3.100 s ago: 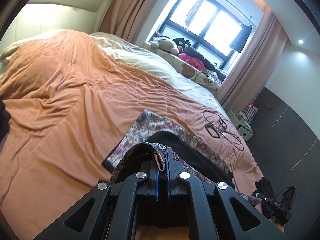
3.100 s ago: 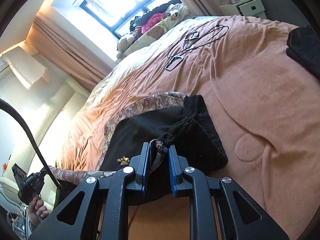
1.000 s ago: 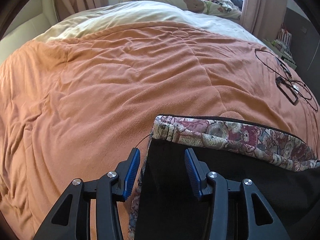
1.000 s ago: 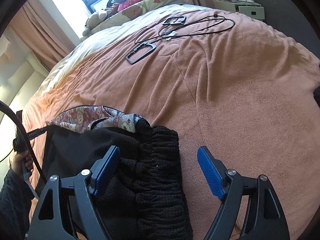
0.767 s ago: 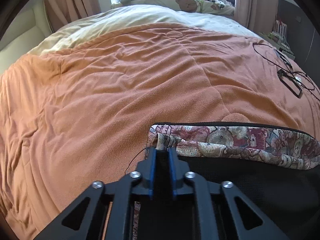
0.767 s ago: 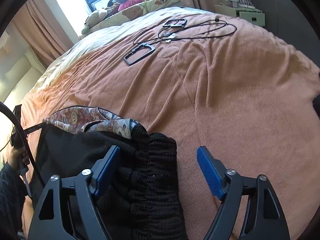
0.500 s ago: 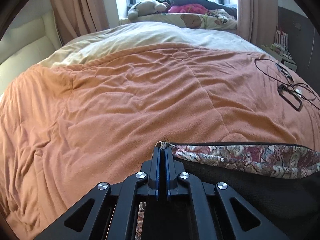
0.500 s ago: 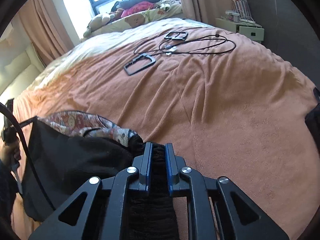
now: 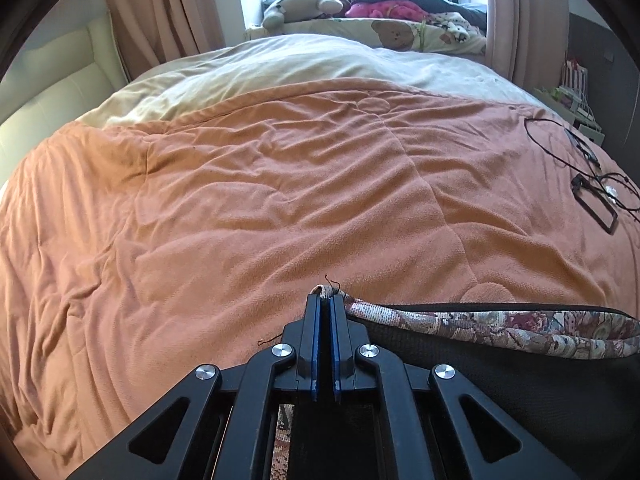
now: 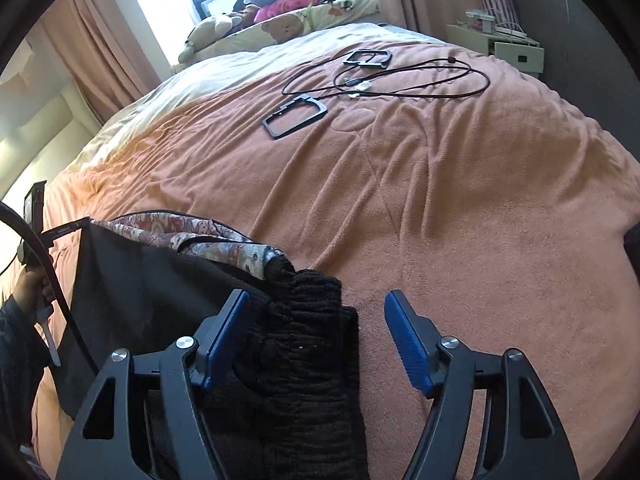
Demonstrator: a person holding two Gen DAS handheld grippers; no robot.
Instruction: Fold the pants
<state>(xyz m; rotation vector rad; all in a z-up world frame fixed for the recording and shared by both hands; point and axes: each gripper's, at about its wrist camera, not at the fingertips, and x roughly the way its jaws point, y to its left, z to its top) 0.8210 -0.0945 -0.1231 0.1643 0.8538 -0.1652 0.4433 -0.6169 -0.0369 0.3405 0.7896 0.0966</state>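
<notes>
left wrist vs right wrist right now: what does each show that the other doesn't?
Only left wrist: the left gripper shut on the patterned hem of the pants.
Only right wrist: the right gripper with jaws opening, the black waistband between them with the pads off it; a hand at the far left; the nightstand.
Both: the orange blanket, black cables, a black frame, stuffed toys by the window.

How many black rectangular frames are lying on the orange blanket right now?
2: one frame near the blanket's middle, another frame farther off toward the window, by the cable. More may be hidden.
</notes>
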